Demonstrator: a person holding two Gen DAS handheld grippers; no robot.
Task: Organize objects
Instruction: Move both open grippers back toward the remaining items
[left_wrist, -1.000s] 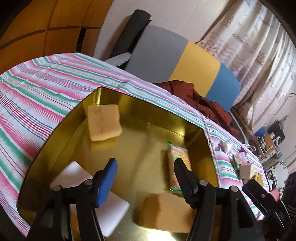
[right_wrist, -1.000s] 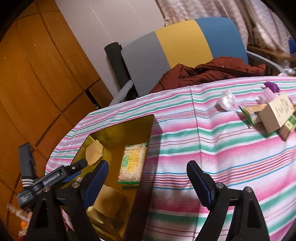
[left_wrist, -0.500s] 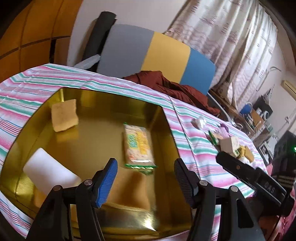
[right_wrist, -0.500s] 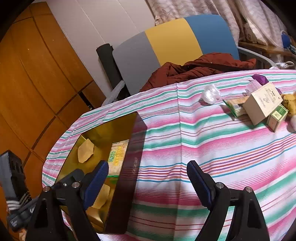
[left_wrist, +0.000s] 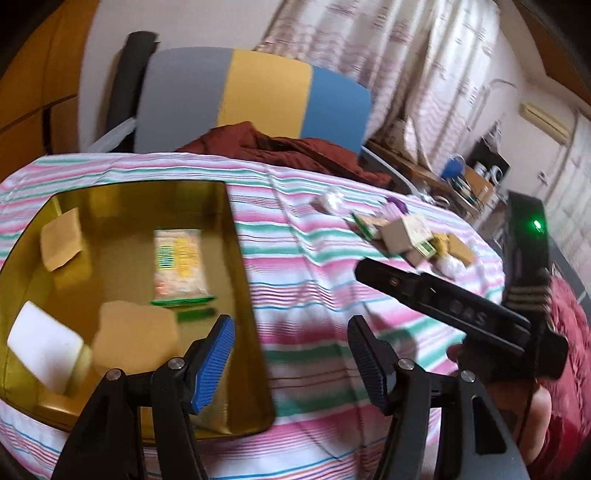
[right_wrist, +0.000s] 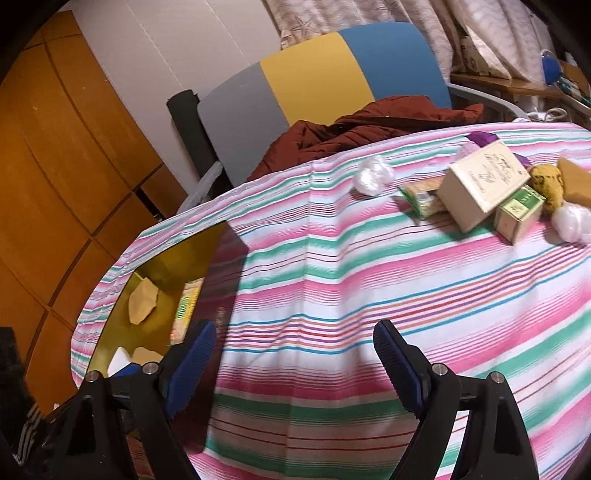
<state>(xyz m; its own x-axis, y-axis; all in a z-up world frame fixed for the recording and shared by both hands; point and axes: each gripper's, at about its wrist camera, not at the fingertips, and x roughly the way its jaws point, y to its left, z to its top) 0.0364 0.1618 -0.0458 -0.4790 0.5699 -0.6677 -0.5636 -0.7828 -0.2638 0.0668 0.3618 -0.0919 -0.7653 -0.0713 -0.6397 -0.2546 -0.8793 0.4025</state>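
Note:
A gold tray (left_wrist: 242, 266) sits at the table's left end; it also shows in the right wrist view (right_wrist: 162, 266). It holds a snack packet (left_wrist: 179, 260), two tan sponges (left_wrist: 61, 238) (left_wrist: 135, 338) and a white block (left_wrist: 44, 341). My left gripper (left_wrist: 291, 363) is open and empty over the tray's right rim. My right gripper (right_wrist: 293, 369) is open and empty above the striped cloth. A loose pile lies at the far right: a cream box (right_wrist: 484, 184), a small green box (right_wrist: 519, 212), a snack packet (right_wrist: 421, 197), white wads (right_wrist: 373, 175) and sponges (right_wrist: 546, 182).
A striped cloth (right_wrist: 369, 280) covers the table. A chair with a grey, yellow and blue back (right_wrist: 325, 85) stands behind it with a rust jacket (right_wrist: 369, 123) on it. The other handheld gripper's black body (left_wrist: 454, 306) crosses the left wrist view at right.
Both grippers have swung to the right, away from the tray. The loose pile now sits closer and larger in the right wrist view. Both stay open and empty.

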